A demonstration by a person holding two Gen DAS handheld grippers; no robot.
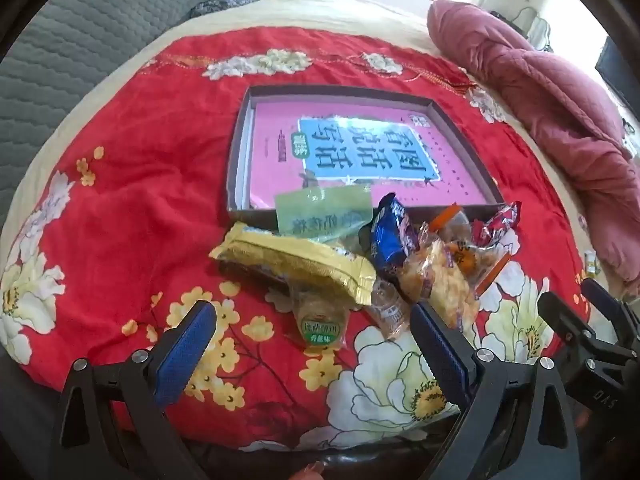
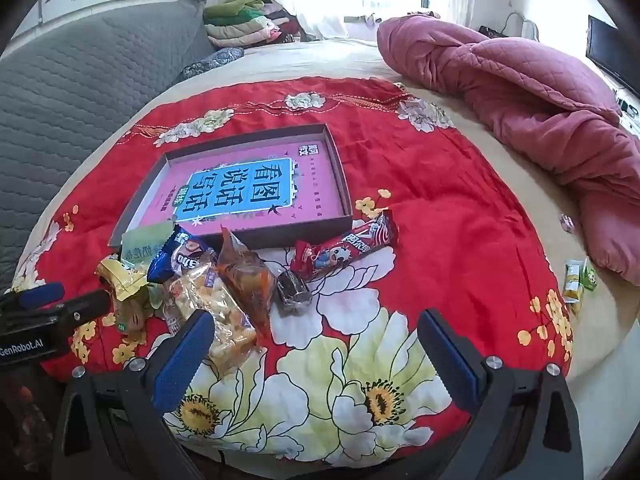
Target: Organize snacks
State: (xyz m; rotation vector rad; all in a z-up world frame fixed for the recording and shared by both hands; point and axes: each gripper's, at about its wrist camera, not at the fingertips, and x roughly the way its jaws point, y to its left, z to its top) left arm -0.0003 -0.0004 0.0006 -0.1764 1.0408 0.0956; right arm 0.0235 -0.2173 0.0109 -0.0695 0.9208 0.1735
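A shallow brown box [image 1: 240, 152] [image 2: 344, 184] with a pink book cover inside lies on a red flowered cloth [image 1: 132, 184] [image 2: 440, 200]. A pile of snacks lies in front of it: a gold packet [image 1: 296, 264], a green packet [image 1: 324, 210], a blue packet [image 1: 390, 240] [image 2: 176, 256], a clear cracker pack [image 2: 216, 308], an orange pack [image 2: 248, 276], a dark wrapped cube [image 2: 294, 292] and a red bar [image 2: 348, 246]. My left gripper [image 1: 316, 332] is open and empty just short of the pile. My right gripper [image 2: 316, 340] is open and empty over the cloth, right of the pile.
A crumpled pink quilt [image 2: 540, 112] lies at the right of the bed. A grey padded headboard [image 2: 80, 92] runs along the left. Two small green and yellow packets [image 2: 578, 278] lie off the cloth at the right. Folded clothes [image 2: 248, 20] are stacked at the back.
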